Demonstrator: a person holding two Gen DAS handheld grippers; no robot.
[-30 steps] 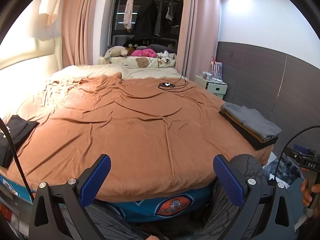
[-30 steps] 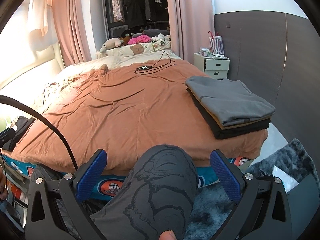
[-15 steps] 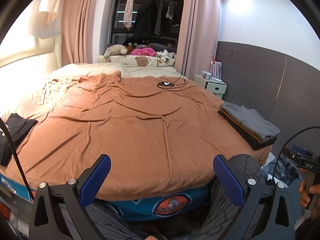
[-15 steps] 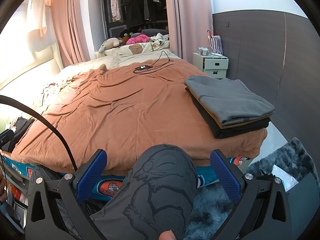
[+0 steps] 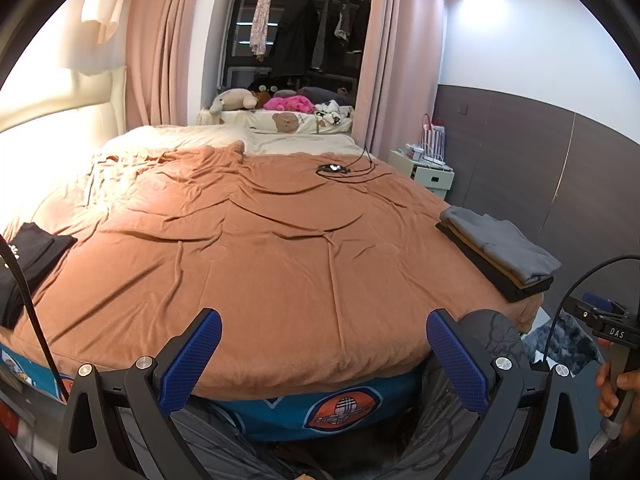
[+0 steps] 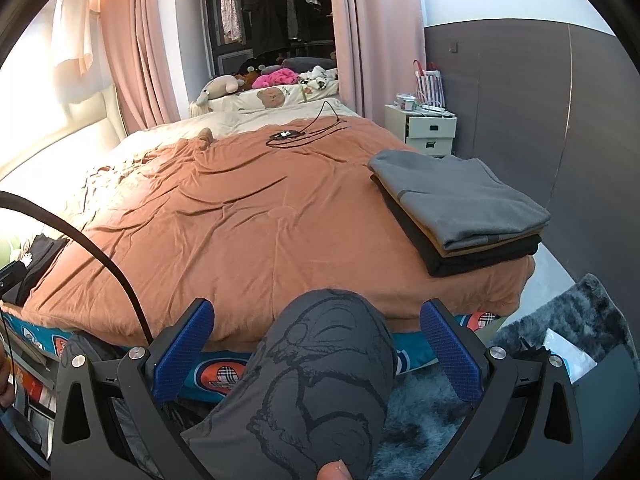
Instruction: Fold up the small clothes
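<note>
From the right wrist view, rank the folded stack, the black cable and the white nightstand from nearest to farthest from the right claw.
1. Folded stack: right edge of the bed, just ahead of the right claw.
2. Black cable: mid-bed, farther back.
3. White nightstand: beyond the bed, against the right wall.

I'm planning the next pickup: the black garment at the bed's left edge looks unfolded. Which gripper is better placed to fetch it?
Probably left. The black garment lies on the left gripper side; from the right gripper it sits far across the bed. Both are open and empty.

One stack of three folded garments [image 6: 460,208] lies at the bed's [image 5: 280,272] right edge. One black garment [image 5: 28,264] lies far left. Two grippers, left [image 5: 324,354] and right [image 6: 316,350], show.
</note>
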